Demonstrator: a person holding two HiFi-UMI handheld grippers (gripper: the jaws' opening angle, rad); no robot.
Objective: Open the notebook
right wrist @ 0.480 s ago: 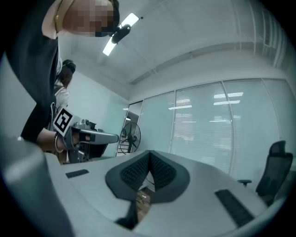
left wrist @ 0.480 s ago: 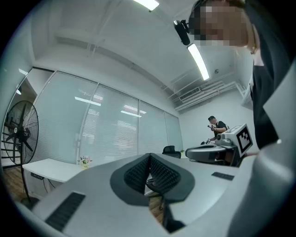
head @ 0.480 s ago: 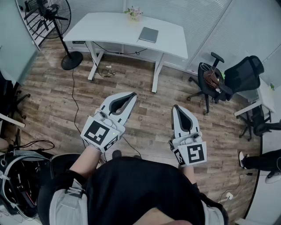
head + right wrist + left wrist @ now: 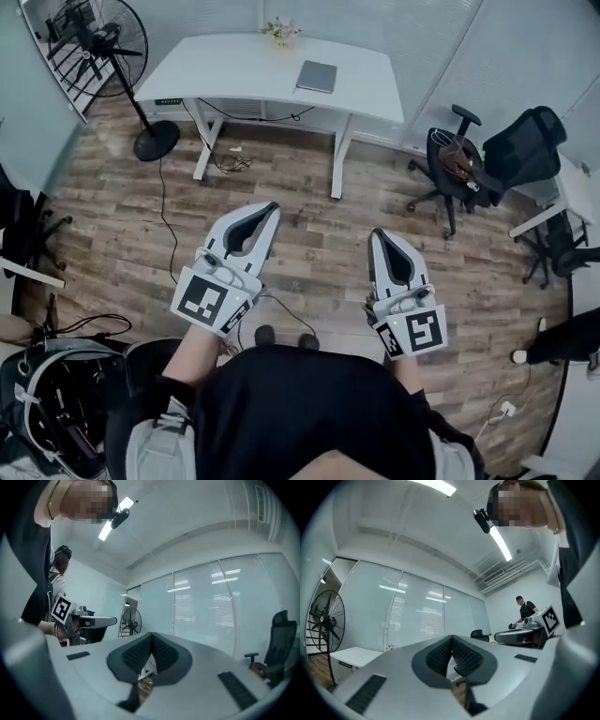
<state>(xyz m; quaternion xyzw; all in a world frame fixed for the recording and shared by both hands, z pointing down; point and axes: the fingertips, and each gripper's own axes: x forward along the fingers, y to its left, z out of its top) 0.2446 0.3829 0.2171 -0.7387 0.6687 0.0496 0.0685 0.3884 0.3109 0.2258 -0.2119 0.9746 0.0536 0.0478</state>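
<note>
nothing of the task is done yet: the notebook (image 4: 317,76) lies flat and looks shut on the desk (image 4: 234,66) at 12 o'clock, well apart from both grippers. the left gripper (image 4: 273,207) at 7 o'clock and the right gripper (image 4: 376,233) at 5 o'clock hang over the floor (image 4: 112,216) close to the person's body, each with jaws pressed together on nothing, tips aimed toward the desk. everything is left, i judge — close in on the desk, catch the cover's edge, lift it over.

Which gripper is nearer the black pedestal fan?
Left. The left gripper hangs down-right of the black pedestal fan in the head view; the right gripper is farther right.
</note>
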